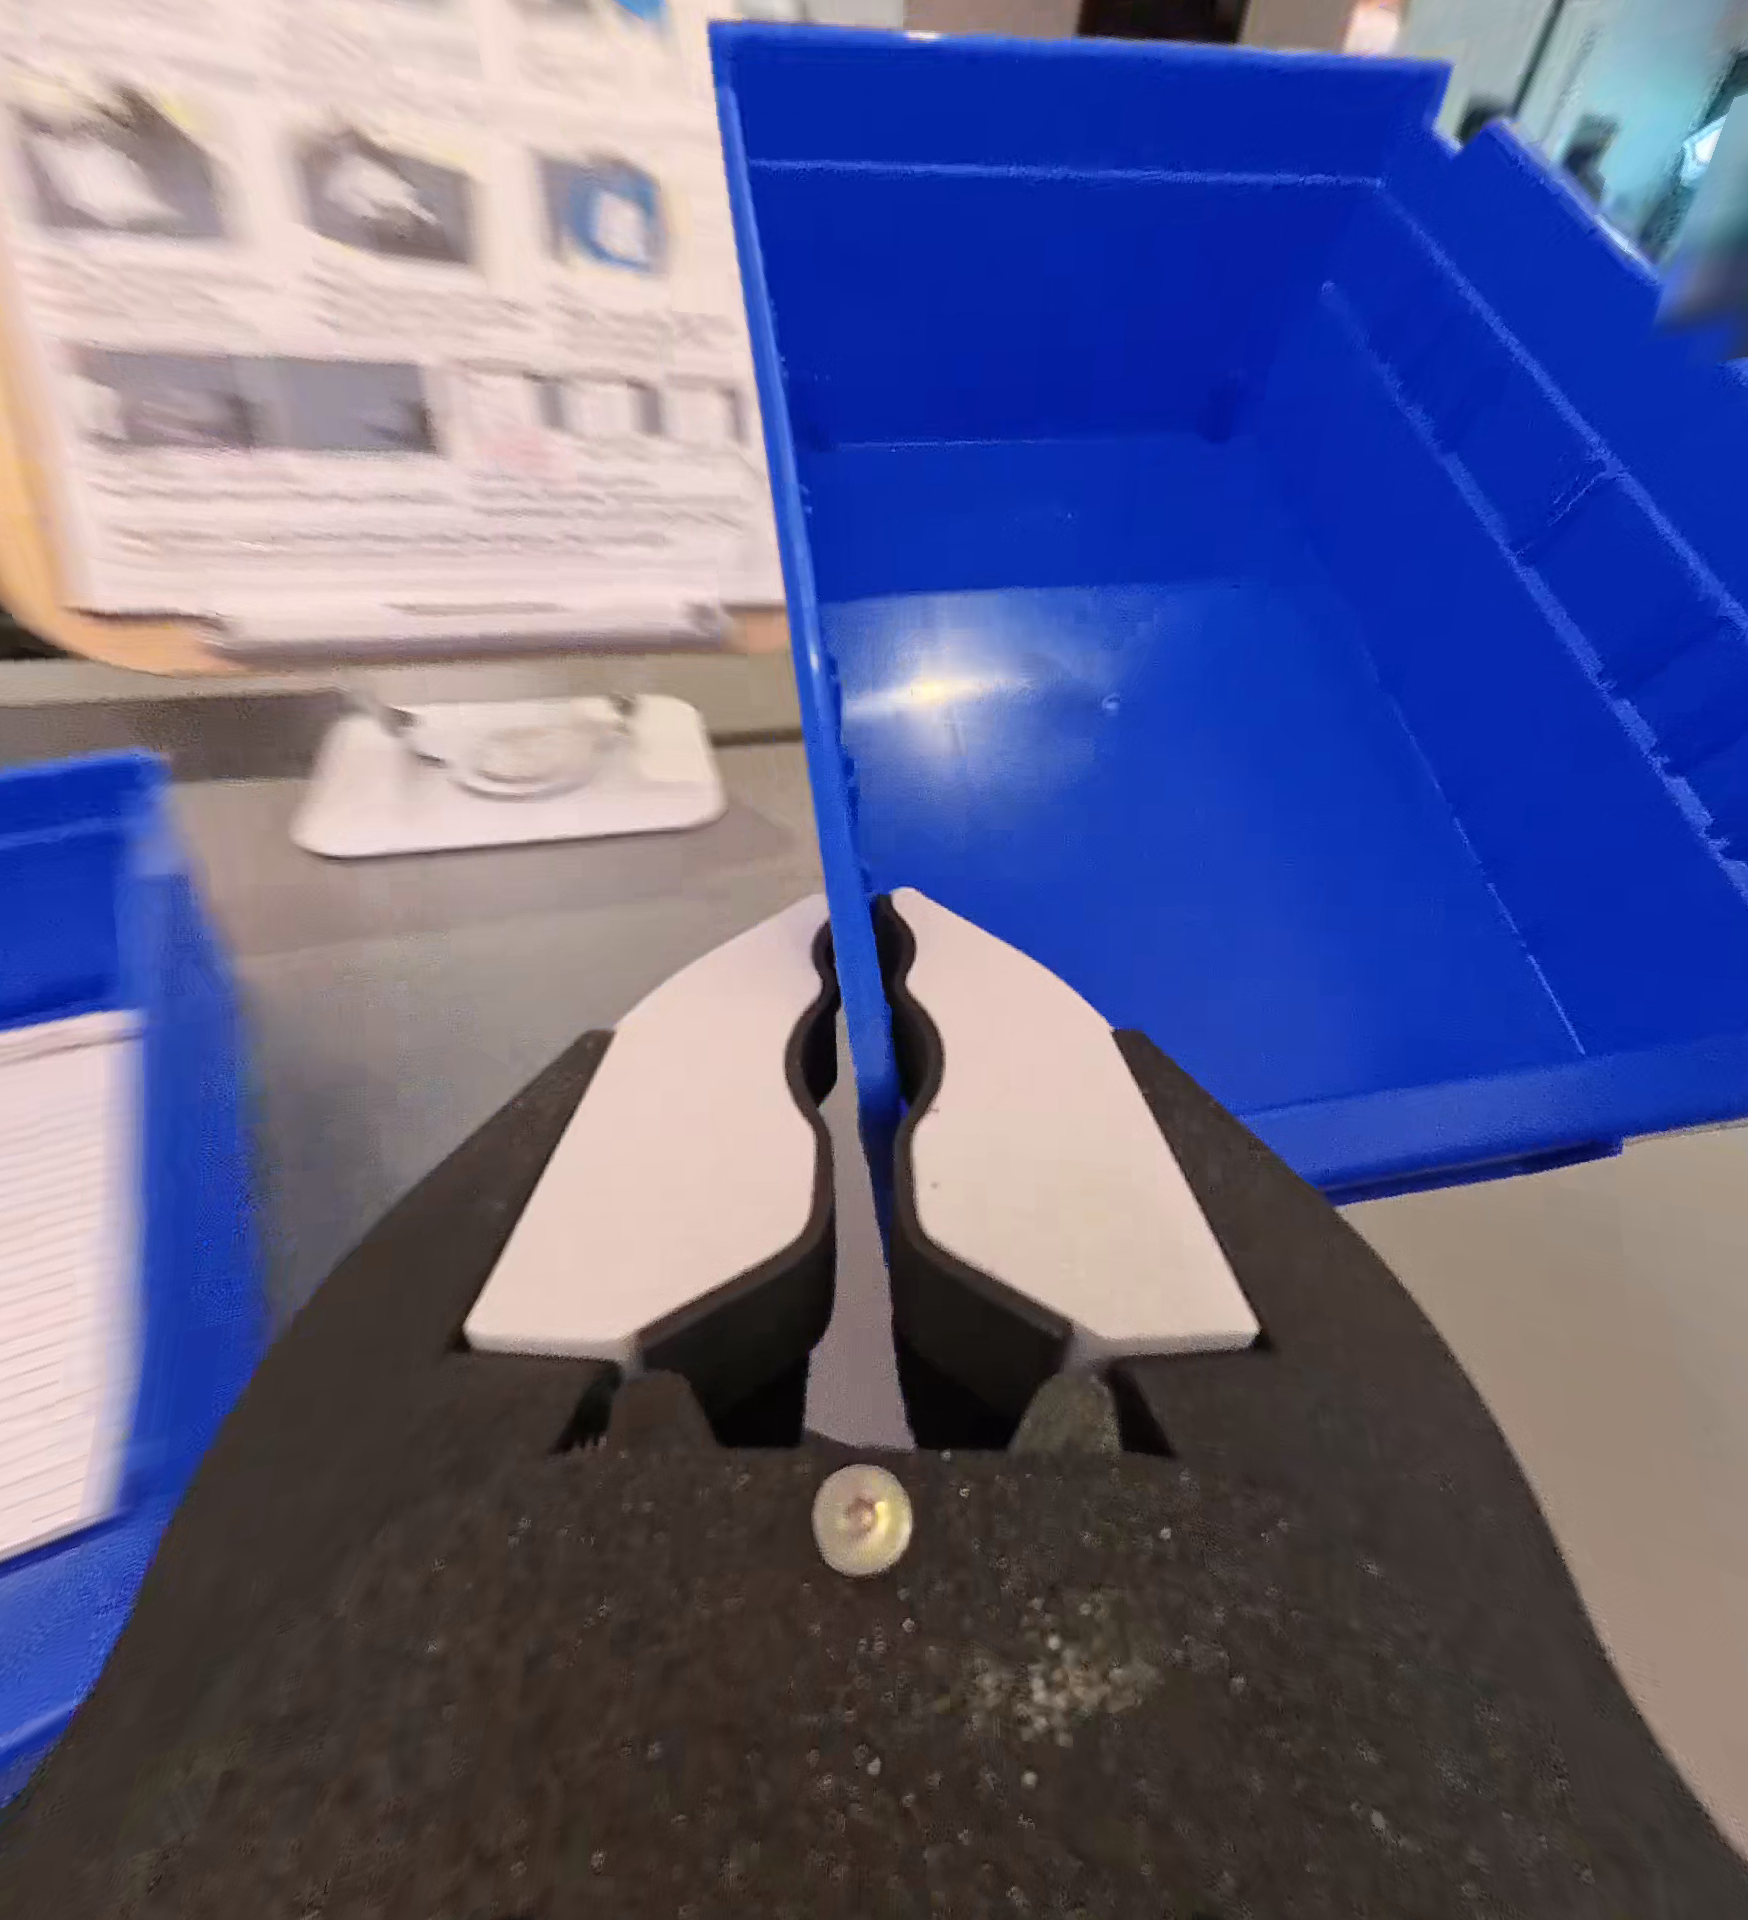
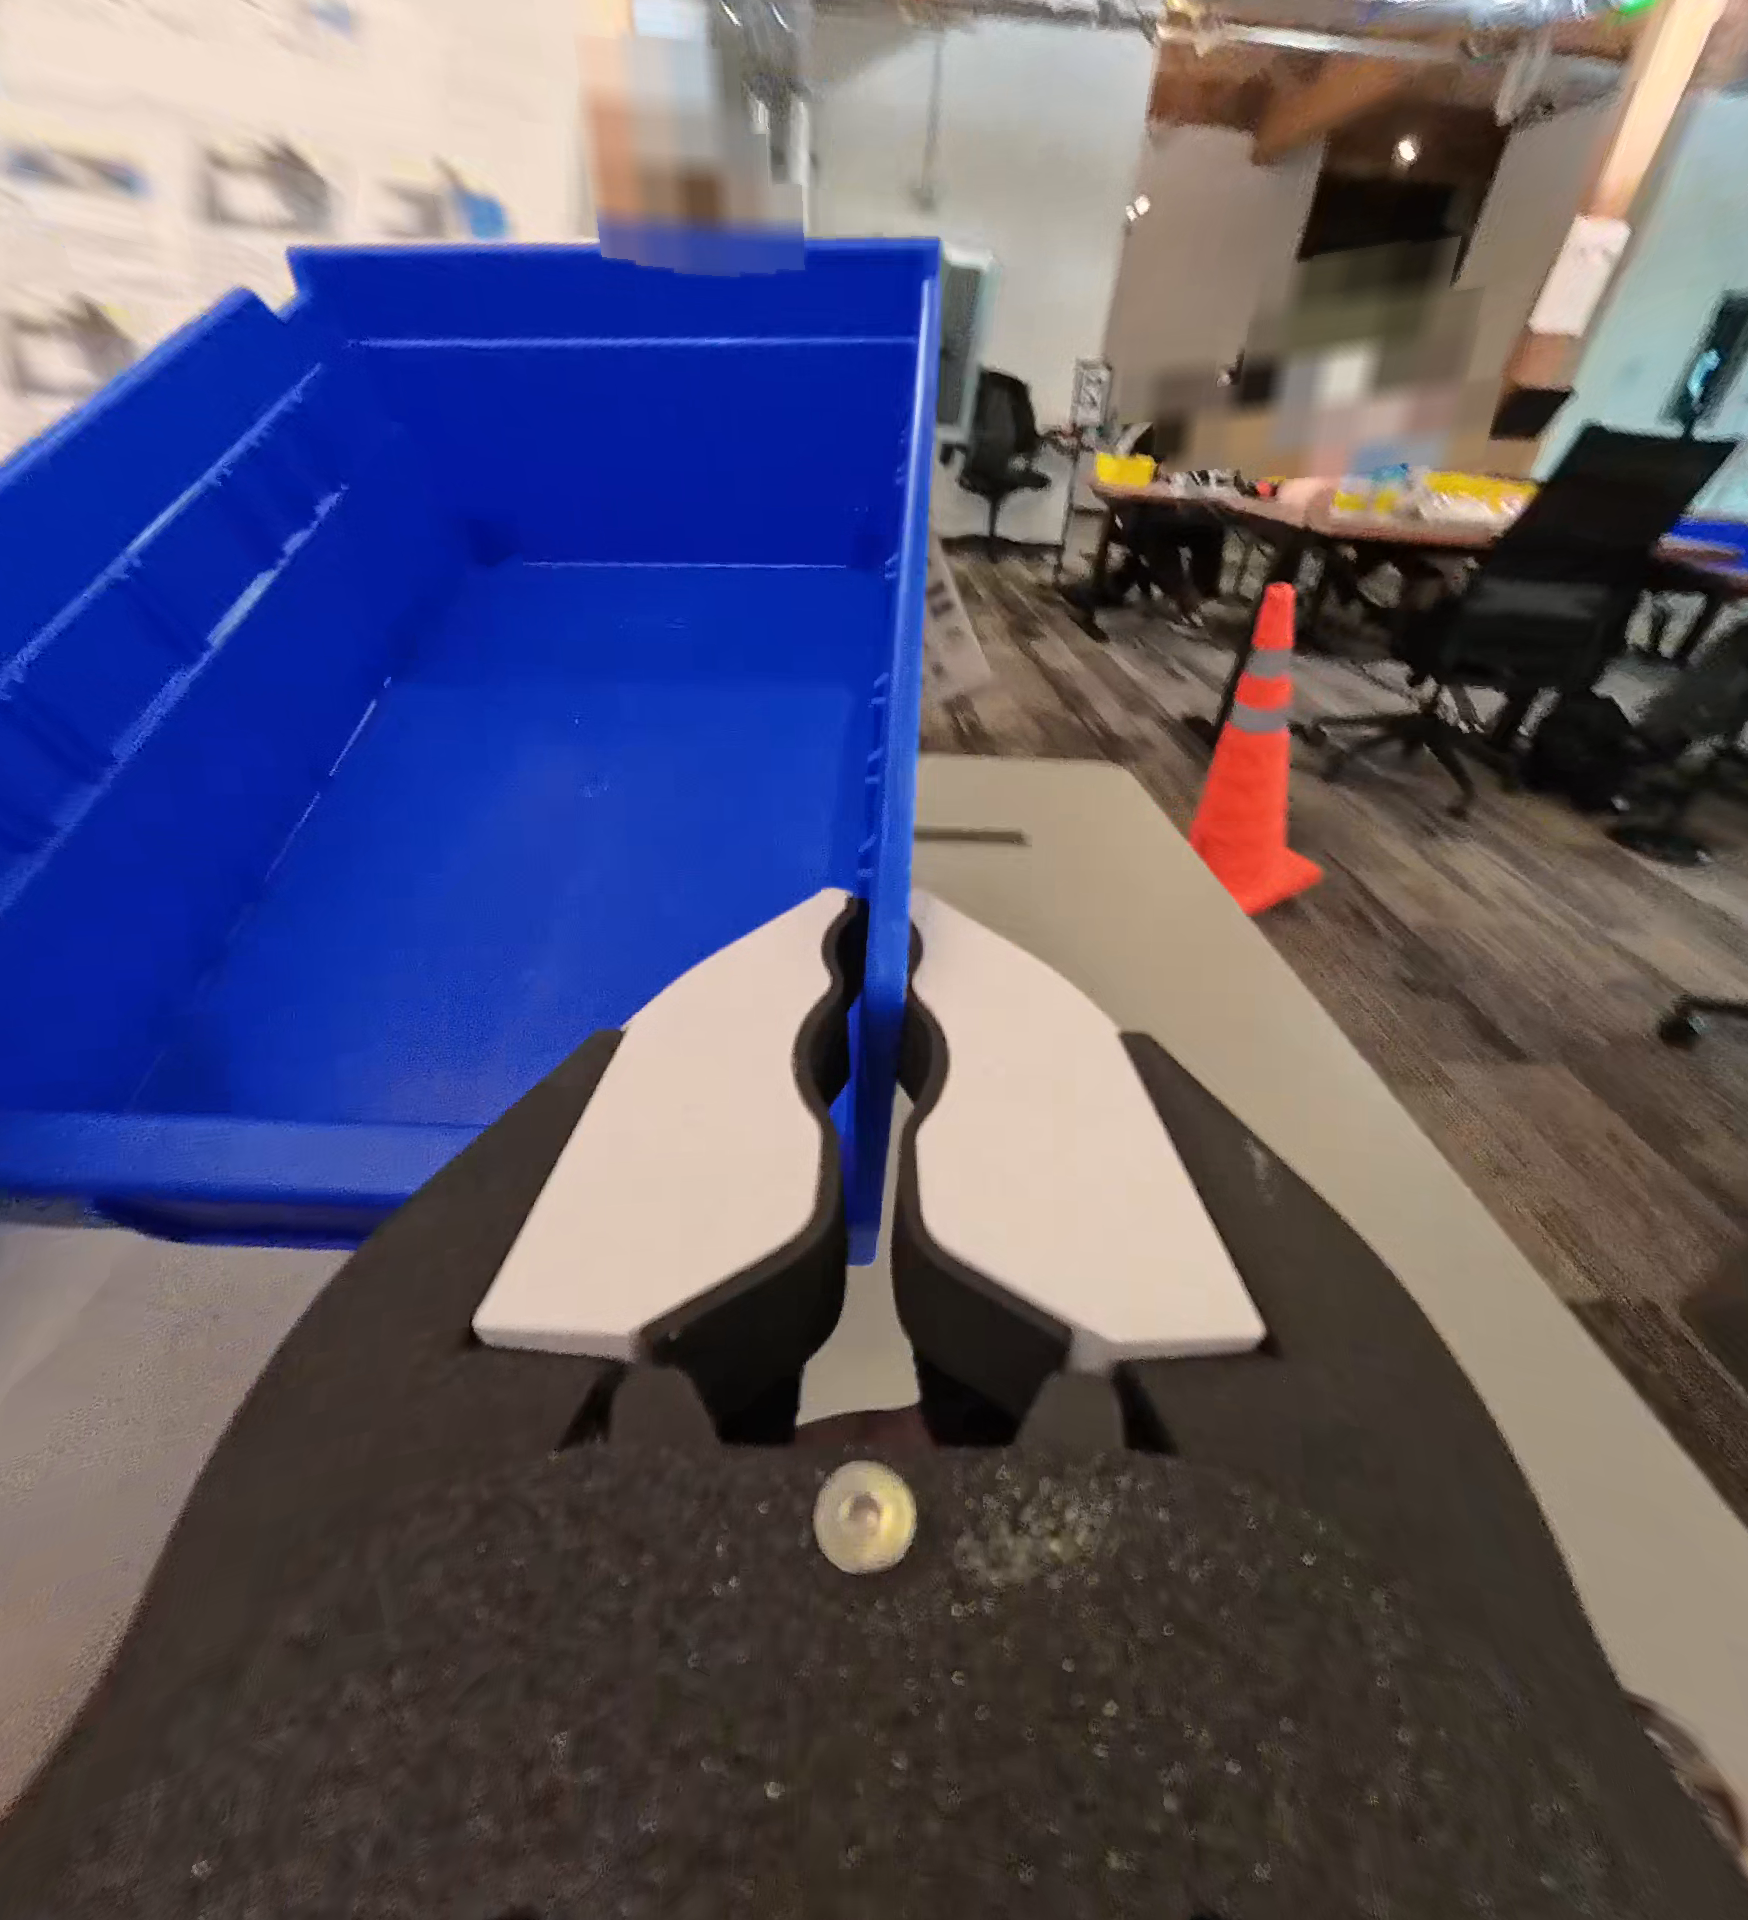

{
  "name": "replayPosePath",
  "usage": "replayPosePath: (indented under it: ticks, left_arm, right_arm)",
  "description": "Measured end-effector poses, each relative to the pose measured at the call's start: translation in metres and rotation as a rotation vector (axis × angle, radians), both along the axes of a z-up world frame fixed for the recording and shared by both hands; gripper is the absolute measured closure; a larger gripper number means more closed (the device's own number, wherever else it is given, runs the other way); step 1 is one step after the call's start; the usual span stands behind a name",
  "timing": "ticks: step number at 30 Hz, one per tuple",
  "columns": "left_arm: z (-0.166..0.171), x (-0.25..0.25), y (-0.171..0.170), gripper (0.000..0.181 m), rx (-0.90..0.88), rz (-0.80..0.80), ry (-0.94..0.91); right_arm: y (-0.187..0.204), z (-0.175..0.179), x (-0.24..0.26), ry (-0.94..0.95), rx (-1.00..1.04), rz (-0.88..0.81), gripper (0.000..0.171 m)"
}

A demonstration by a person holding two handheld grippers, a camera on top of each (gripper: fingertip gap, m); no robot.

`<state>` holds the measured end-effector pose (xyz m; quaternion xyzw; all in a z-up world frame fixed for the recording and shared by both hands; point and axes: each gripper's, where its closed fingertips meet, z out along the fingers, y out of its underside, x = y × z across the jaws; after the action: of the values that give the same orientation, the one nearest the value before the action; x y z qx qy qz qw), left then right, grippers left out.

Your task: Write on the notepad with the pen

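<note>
Gripping opposite walls of an empty blue bin (image 1: pixel 1213 790), left gripper (image 1: pixel 862 997) and right gripper (image 2: pixel 878 997) clear the counter (image 2: pixel 1109 935) — notepad (image 1: pixel 8 1278) waits in a second bin (image 1: pixel 174 935); pen unseen — fetching both comes next.

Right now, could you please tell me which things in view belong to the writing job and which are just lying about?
Job:
- notepad, in the second blue bin
- empty blue bin, gripped by left tongs and right tongs

Lying about:
- printed sheet on stand
- orange cone
- office chairs
</note>
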<state>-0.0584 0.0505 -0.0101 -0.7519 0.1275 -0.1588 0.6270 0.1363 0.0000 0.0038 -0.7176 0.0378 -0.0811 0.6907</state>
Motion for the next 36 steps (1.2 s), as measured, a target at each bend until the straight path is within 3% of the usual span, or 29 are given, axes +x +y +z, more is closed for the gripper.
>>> replayPosePath:
  ticks: [4,10,14,18,22,25,29,33,36]
  left_arm:
    - [-0.05,0.088,0.016,0.175,-0.133,-0.086,0.031]
    - [-0.119,0.15,0.024,0.175,-0.3,-0.124,0.036]
    - [-0.12,0.173,0.012,0.166,-0.265,-0.157,0.098]
    - [-0.12,0.192,0.0,0.151,-0.276,-0.252,0.112]
    - [-0.104,0.181,-0.027,0.116,-0.353,-0.434,0.078]
    - [-0.064,0.111,-0.059,0.112,-0.311,-0.497,0.045]
    - [-0.034,-0.054,-0.066,0.108,-0.229,-0.276,0.129]
    - [-0.055,-0.246,-0.053,0.109,-0.22,0.166,0.319]
    - [-0.084,-0.321,-0.045,0.11,-0.324,0.291,0.21]
  right_arm:
    - [0.014,-0.056,0.081,0.082,-0.159,0.026,0.167]
    - [0.024,-0.108,0.139,0.086,-0.31,-0.017,0.168]
    - [0.027,-0.131,0.165,0.198,-0.345,0.019,0.167]
    - [0.036,-0.13,0.179,0.311,-0.286,0.092,0.168]
    - [0.027,-0.117,0.186,0.256,-0.257,0.017,0.155]
    - [0.005,-0.064,0.17,0.202,-0.097,-0.022,0.148]
    - [-0.003,-0.013,0.044,0.094,0.006,0.282,0.134]
    - [-0.01,-0.025,-0.143,0.239,-0.022,0.691,0.126]
    - [-0.007,-0.076,-0.265,0.349,-0.228,0.889,0.119]
